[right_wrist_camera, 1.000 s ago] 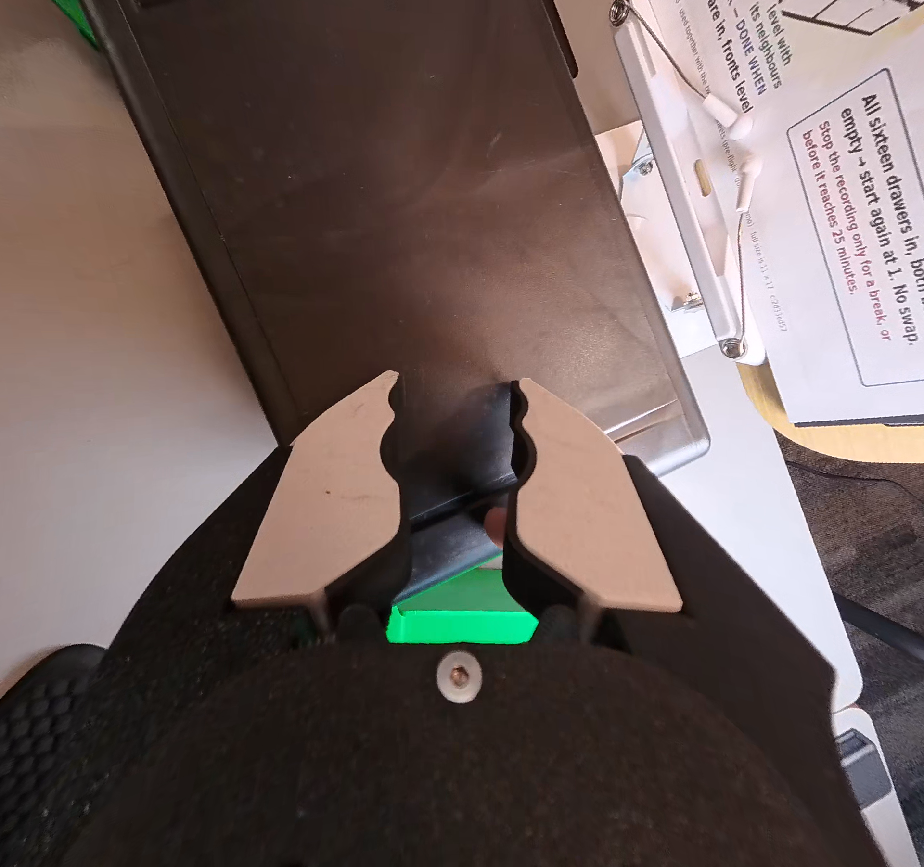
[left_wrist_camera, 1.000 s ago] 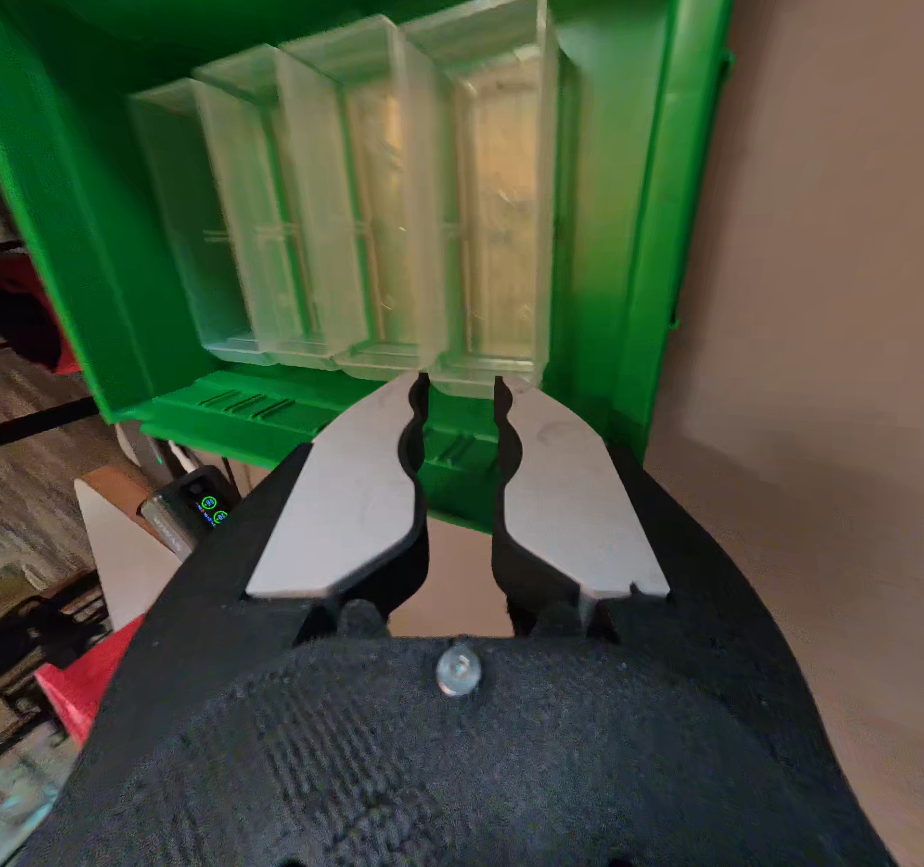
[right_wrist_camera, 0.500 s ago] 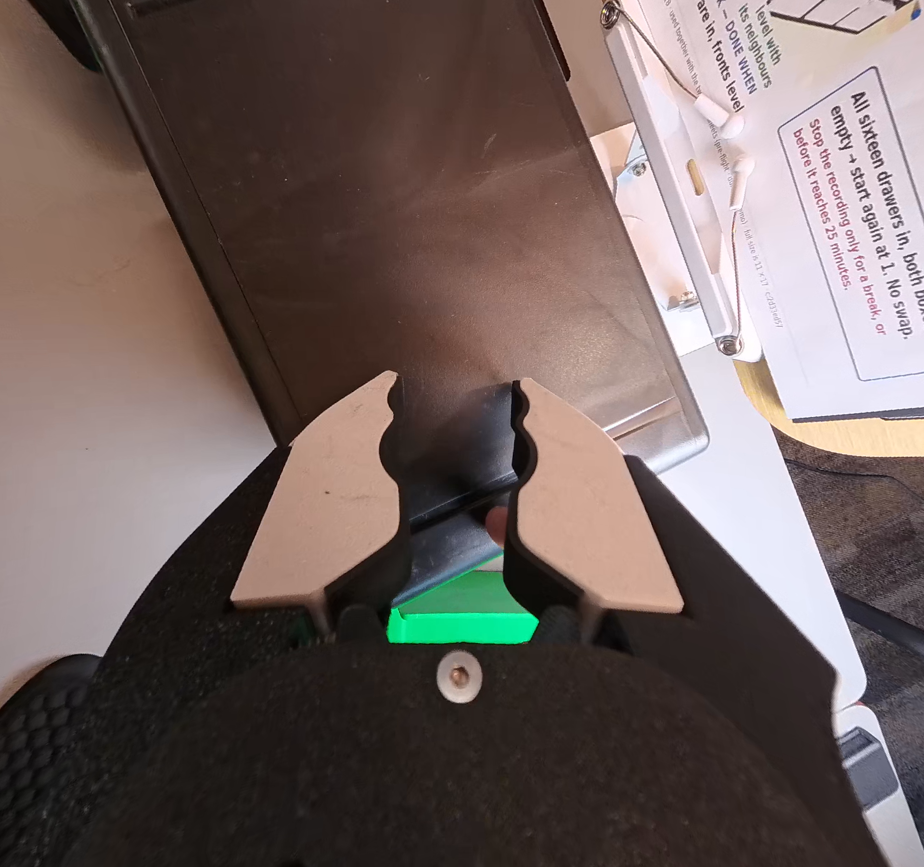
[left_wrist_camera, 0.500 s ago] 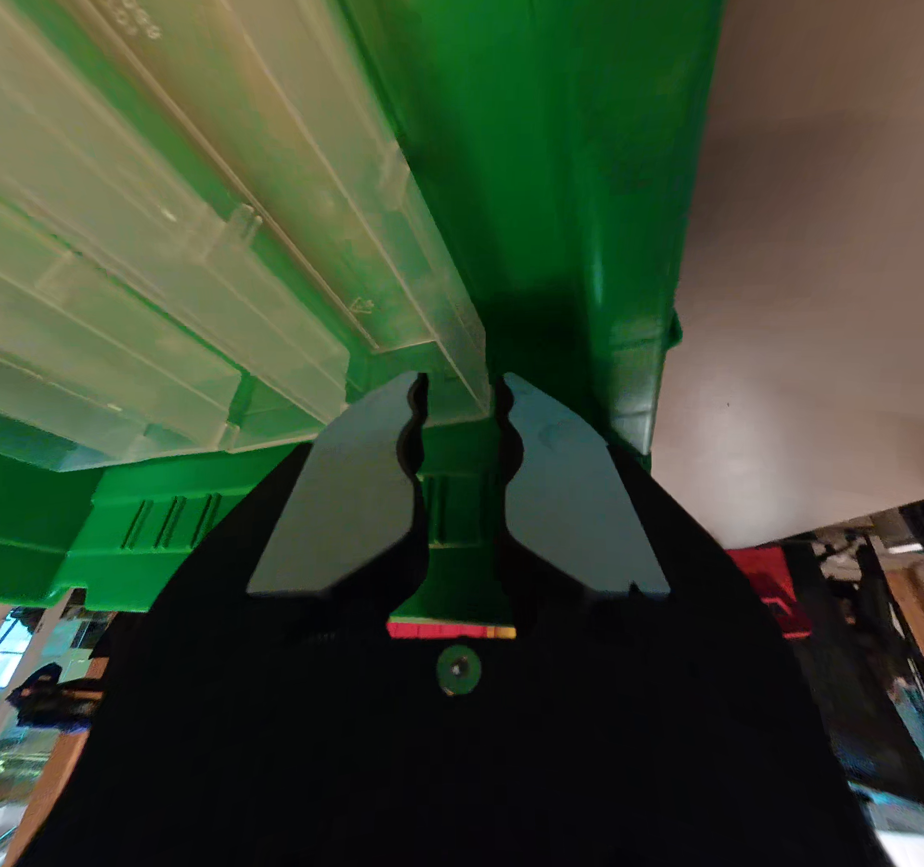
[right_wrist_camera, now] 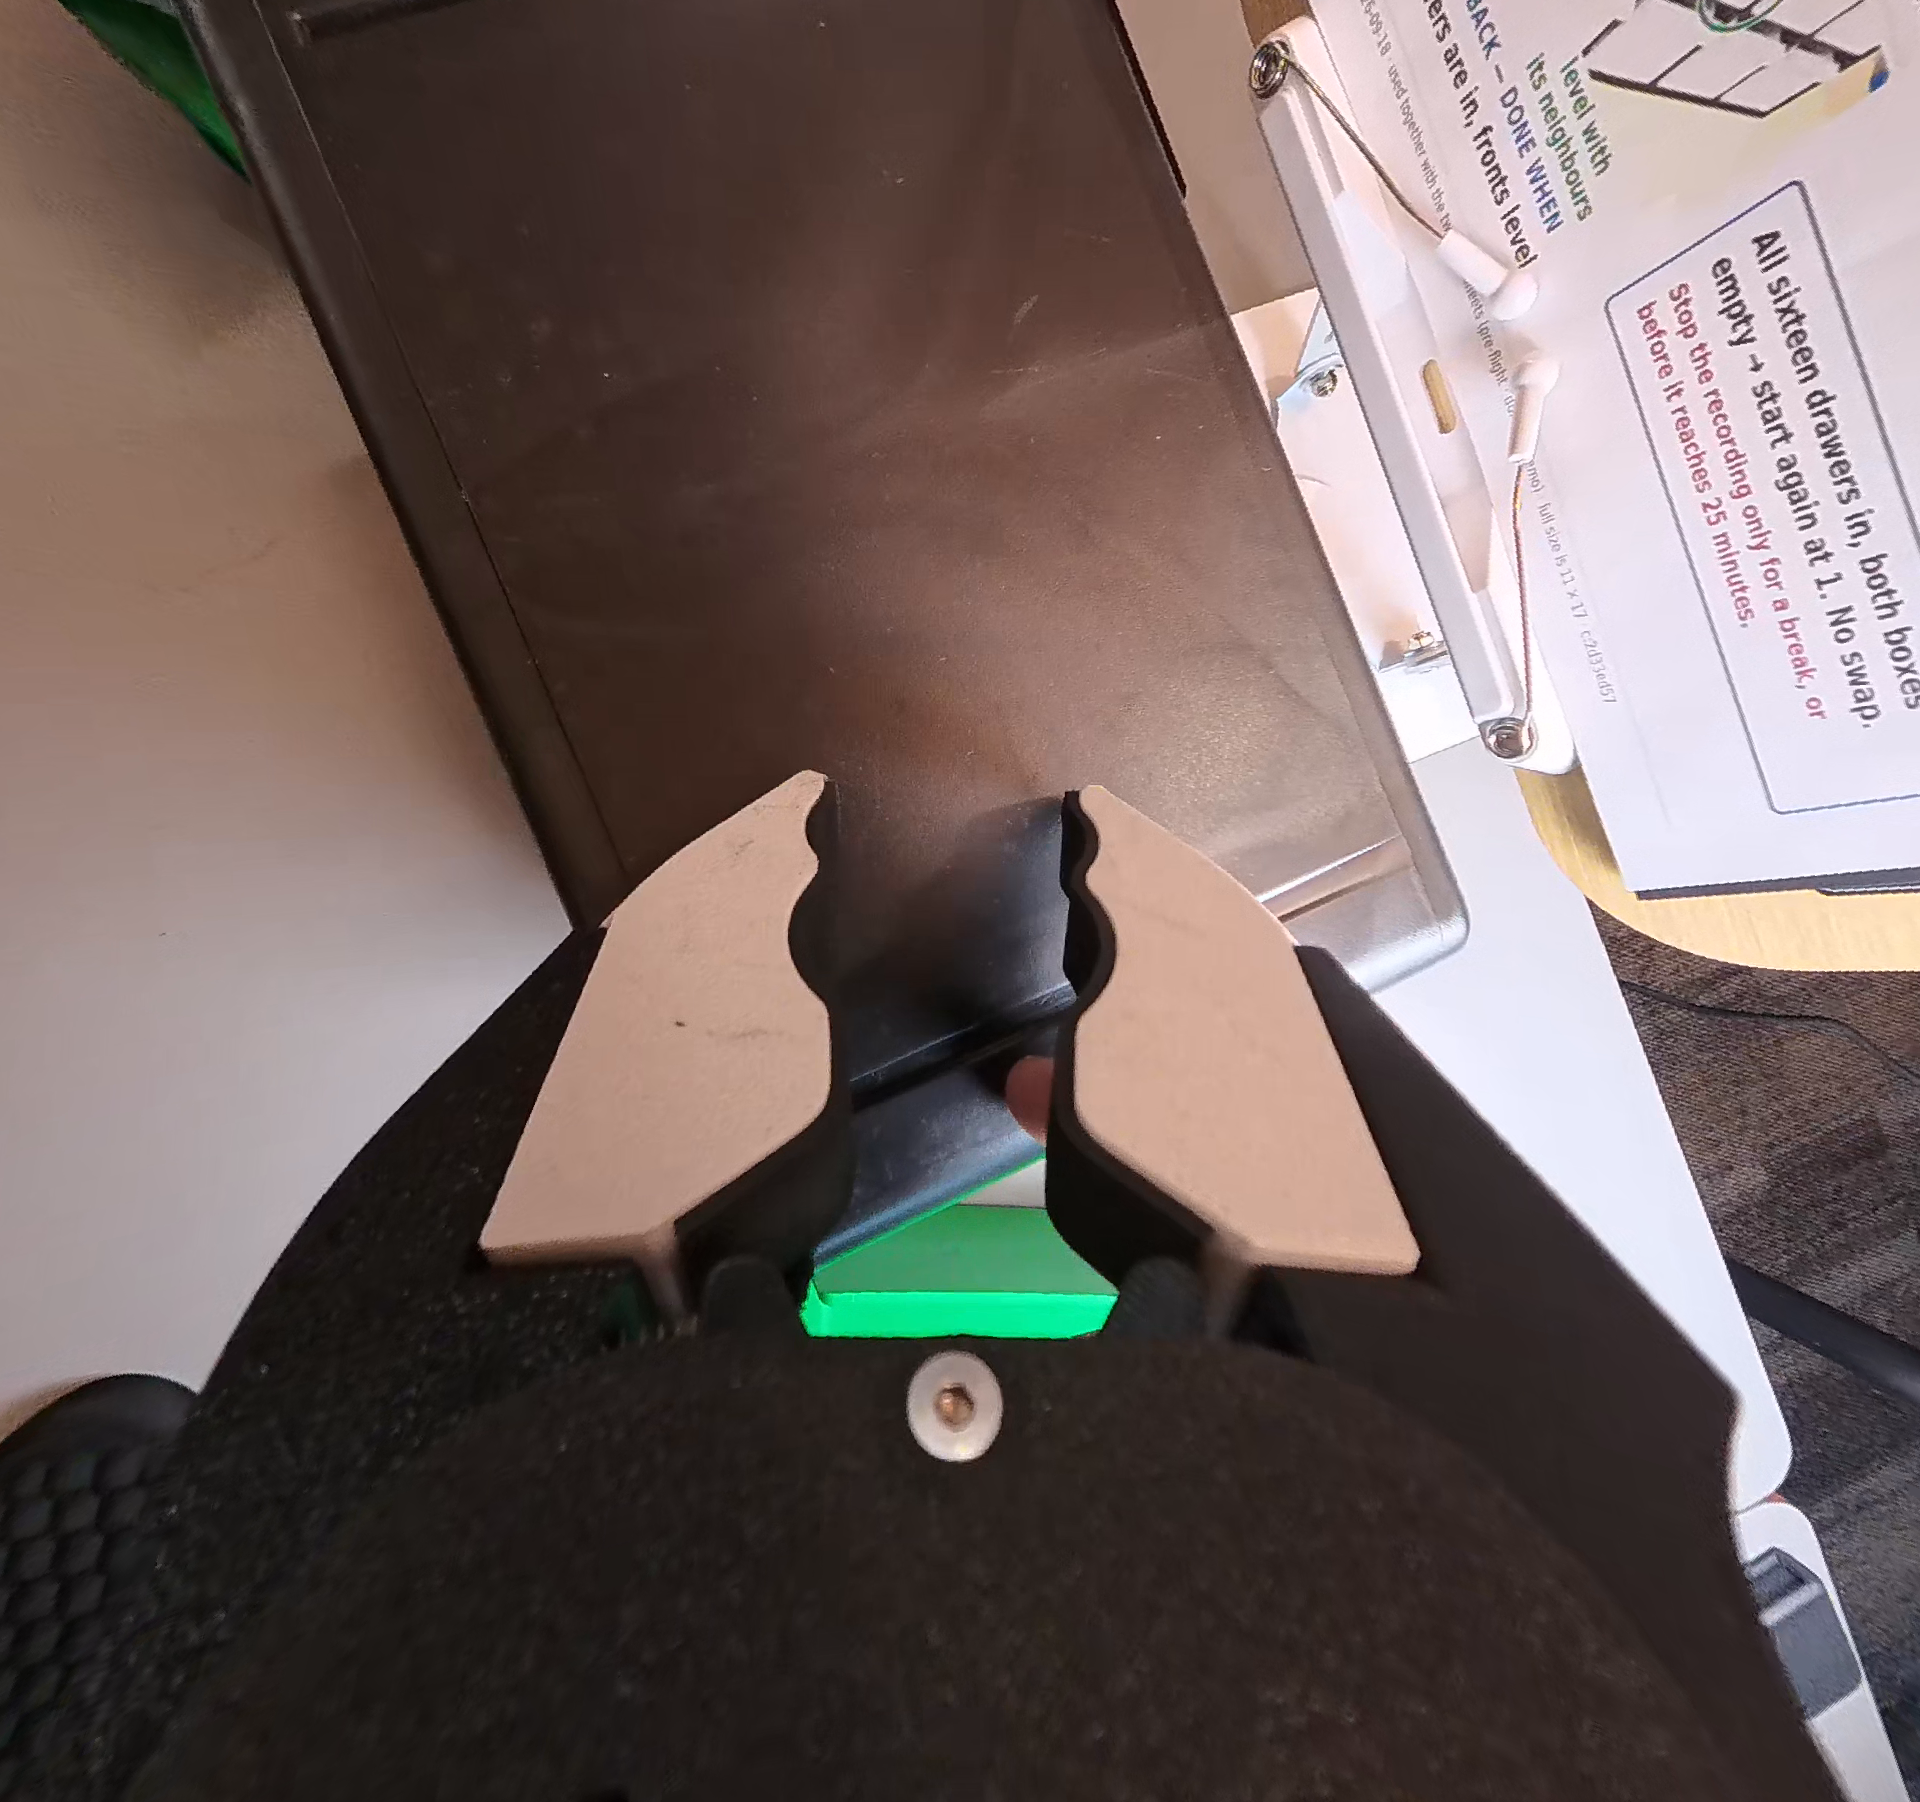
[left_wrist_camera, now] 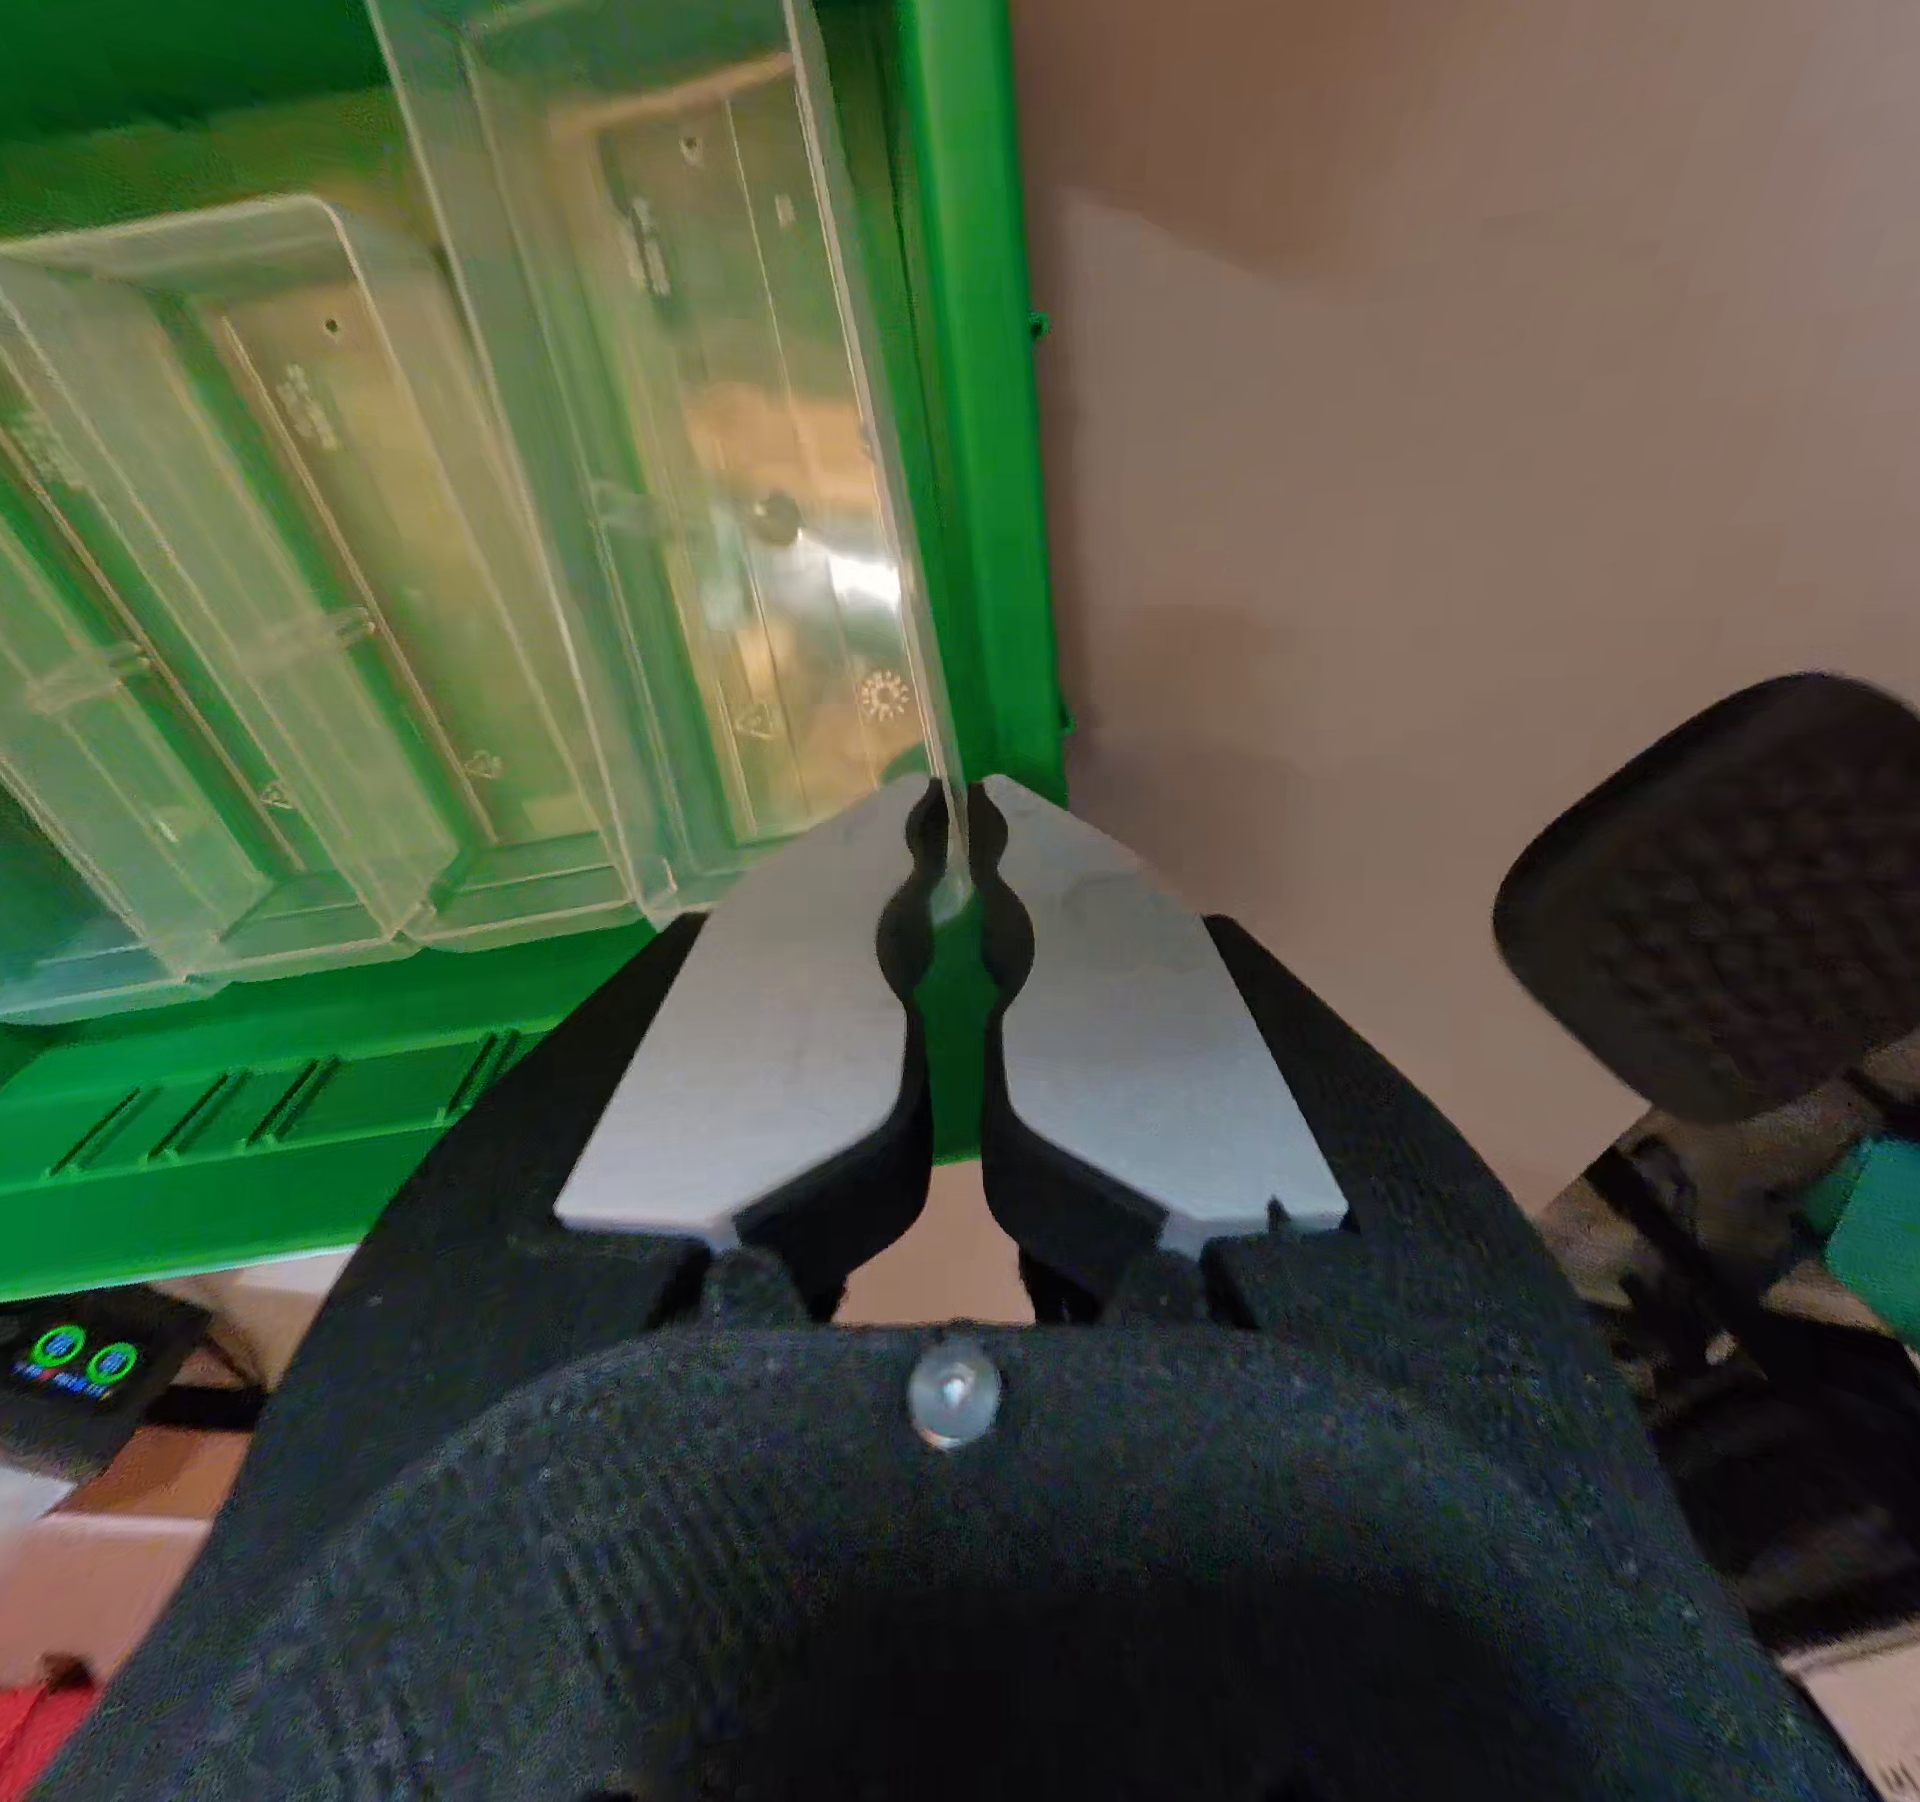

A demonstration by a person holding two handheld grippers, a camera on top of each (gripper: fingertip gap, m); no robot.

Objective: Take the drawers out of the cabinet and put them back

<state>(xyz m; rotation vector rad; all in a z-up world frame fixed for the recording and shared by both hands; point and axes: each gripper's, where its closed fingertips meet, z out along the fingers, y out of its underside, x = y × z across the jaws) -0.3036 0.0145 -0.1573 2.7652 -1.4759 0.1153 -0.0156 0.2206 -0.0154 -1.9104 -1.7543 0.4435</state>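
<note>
In the left wrist view, several clear plastic drawers (left_wrist_camera: 260,557) lie side by side in a green box (left_wrist_camera: 966,298). My left gripper (left_wrist_camera: 956,796) is shut on the right side wall of the rightmost clear drawer (left_wrist_camera: 665,350), near its front corner. That drawer stands out farther than its neighbours. In the right wrist view, my right gripper (right_wrist_camera: 945,796) is open and empty, with its fingers over the near edge of the dark grey cabinet (right_wrist_camera: 779,402). The cabinet's drawer openings are hidden from this side.
A white table top (right_wrist_camera: 208,713) lies left of the cabinet. A clipboard with a printed sheet (right_wrist_camera: 1714,402) lies to its right. A bright green piece (right_wrist_camera: 956,1285) shows under the right gripper. A black textured part (left_wrist_camera: 1714,900) stands right of the green box.
My left gripper has closed from open onto the rightmost drawer's wall, and that drawer now sits apart from the others. The right gripper has barely moved and stays open.
</note>
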